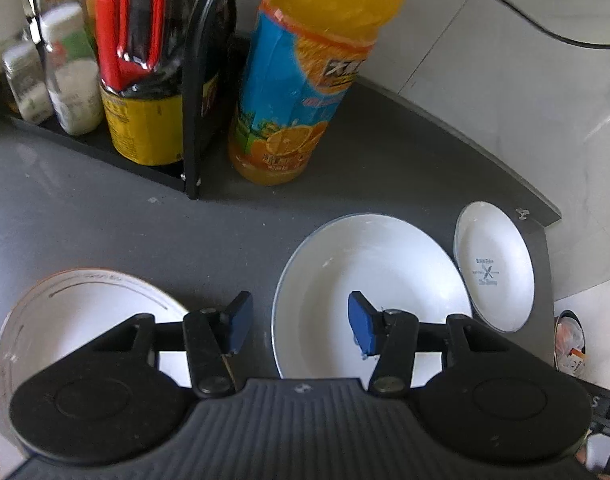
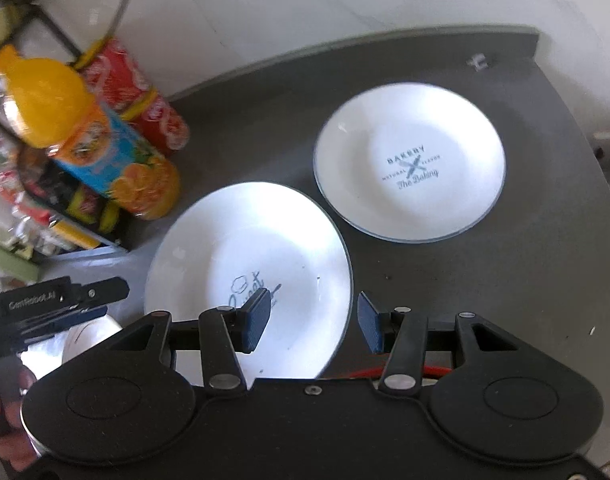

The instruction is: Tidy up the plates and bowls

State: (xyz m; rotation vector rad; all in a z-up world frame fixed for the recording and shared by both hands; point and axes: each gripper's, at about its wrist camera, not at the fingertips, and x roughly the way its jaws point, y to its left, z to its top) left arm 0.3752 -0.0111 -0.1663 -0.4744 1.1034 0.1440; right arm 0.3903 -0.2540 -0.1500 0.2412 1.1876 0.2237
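White crockery is spread singly over the grey tabletop [image 2: 525,280]: a large plate [image 2: 249,264] in the middle, a smaller printed plate [image 2: 409,160] toward the far right corner, and a bowl [image 1: 85,320] at the left, so stacking is judged not yet begun. Both pairs of tongs are held apart and empty, the left tongs [image 1: 301,326] straddling the large plate's left rim and the right tongs [image 2: 315,320] straddling its right rim, seemingly lined up for a rim grip. Open room is left on the right, but the printed plate lies close to the tabletop's edge, and the orange bottle [image 1: 297,80] and rack [image 1: 193,120] crowd the rear left.
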